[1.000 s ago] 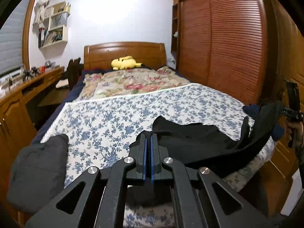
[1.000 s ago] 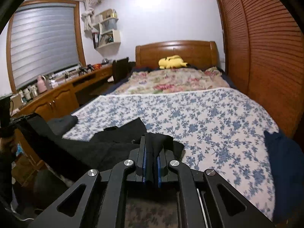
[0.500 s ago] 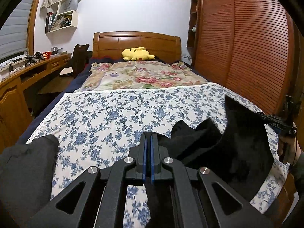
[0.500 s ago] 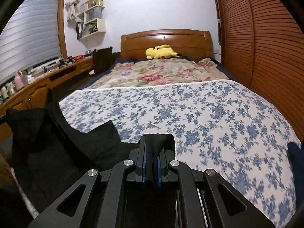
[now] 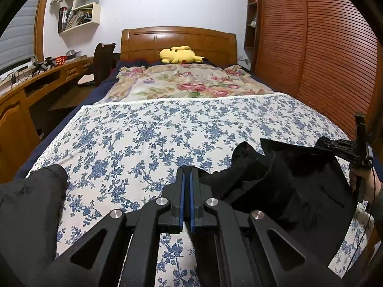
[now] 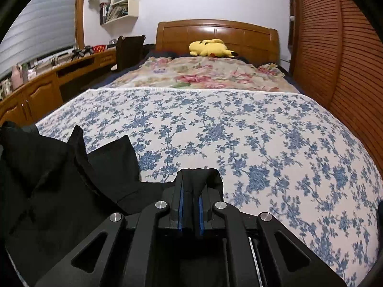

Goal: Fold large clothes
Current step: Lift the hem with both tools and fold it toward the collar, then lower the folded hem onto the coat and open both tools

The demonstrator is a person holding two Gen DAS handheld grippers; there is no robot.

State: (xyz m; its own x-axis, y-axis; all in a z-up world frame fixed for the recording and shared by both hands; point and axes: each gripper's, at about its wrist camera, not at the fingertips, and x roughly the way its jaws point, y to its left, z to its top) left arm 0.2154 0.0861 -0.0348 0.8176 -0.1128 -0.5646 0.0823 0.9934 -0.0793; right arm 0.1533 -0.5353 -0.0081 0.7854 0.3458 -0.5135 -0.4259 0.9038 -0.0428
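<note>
To the far left of our left tool (image 5: pixel 186 179), a dark grey garment (image 5: pixel 28 210) lies heaped at the near corner of the bed (image 5: pixel 148 131), well apart from the fingers. The left tool's blue pads are almost together, with only a thin edge of the black garment (image 5: pixel 287 186) pinched between them; the cloth runs off to the right from the fingertips.

Between our two tools the black garment hangs in a slack, rumpled span above the blue-flowered sheet, at the near end of the bed. In the left wrist view it bunches just right of the left tool and rises to a raised flap near the right tool (image 5: pixel 335 147), which shows at the right edge with a hand (image 5: pixel 366 186) around its handle. In the right wrist view the same cloth (image 6: pixel 47 179) fills the space left of the right tool (image 6: pixel 191 184), with pointed folds standing up and a lower part lying on the sheet.

The right tool's jaws are nearly closed on a thicker fold of the black garment, which pokes up and forward past the fingertips and drapes over the right finger.

Ahead of both tools the sheet lies flat; beyond it are a rose-patterned quilt (image 6: pixel 215 76), a yellow plush toy (image 6: pixel 210 47) and the wooden headboard (image 6: pixel 215 33). To the right of the right tool the bed runs beside a slatted wardrobe (image 6: pixel 347 59), and a dark blue cloth (image 6: pixel 380 212) just shows at the right edge.
</note>
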